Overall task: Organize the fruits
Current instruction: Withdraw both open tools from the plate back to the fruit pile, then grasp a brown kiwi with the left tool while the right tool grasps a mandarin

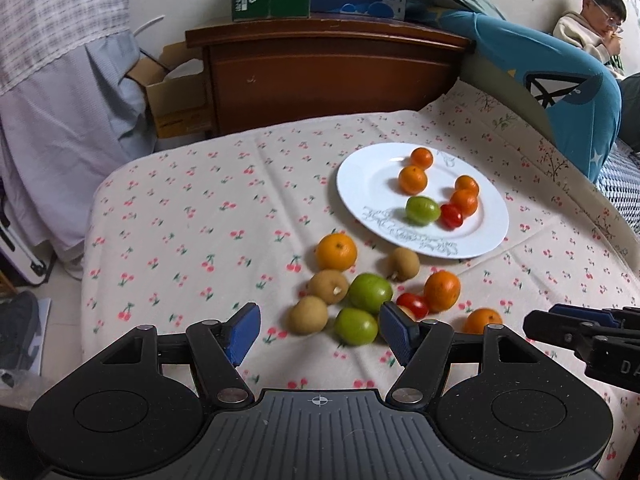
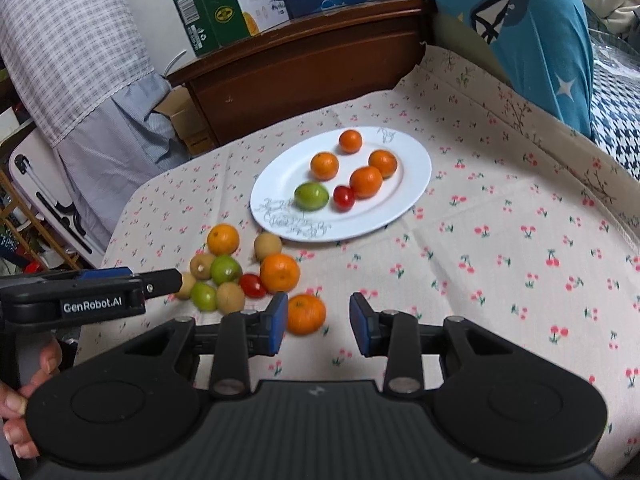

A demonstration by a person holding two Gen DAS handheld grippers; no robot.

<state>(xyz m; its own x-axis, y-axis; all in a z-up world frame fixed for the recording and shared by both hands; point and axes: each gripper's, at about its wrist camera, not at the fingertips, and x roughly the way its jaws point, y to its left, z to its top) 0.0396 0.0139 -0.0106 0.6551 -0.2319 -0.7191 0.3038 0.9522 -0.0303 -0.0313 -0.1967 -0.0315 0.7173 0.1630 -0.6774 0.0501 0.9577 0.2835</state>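
Note:
A white plate (image 1: 352, 200) (image 2: 416, 184) on the cherry-print cloth holds several small oranges, one green fruit (image 1: 422, 210) (image 2: 311, 196) and a cherry tomato (image 1: 451, 216). In front of it lies a loose cluster of oranges, green fruits, brown fruits and cherry tomatoes. My left gripper (image 1: 320, 332) (image 2: 168, 280) hovers open over the cluster's near side, with a green fruit (image 1: 356, 326) and a brown fruit (image 1: 309, 315) showing beyond its pads. My right gripper (image 2: 320, 326) (image 1: 536, 322) is open. A lone orange (image 2: 306, 314) (image 1: 482, 320) lies just past its left pad, not gripped.
A dark wooden headboard (image 1: 320, 76) with cardboard boxes on top stands behind the table. A blue cushion (image 1: 560, 92) and a seated person (image 1: 592, 28) are at the back right. The cloth's edge drops off at the left (image 1: 92, 240). A hand (image 2: 24, 400) holds the left gripper's handle.

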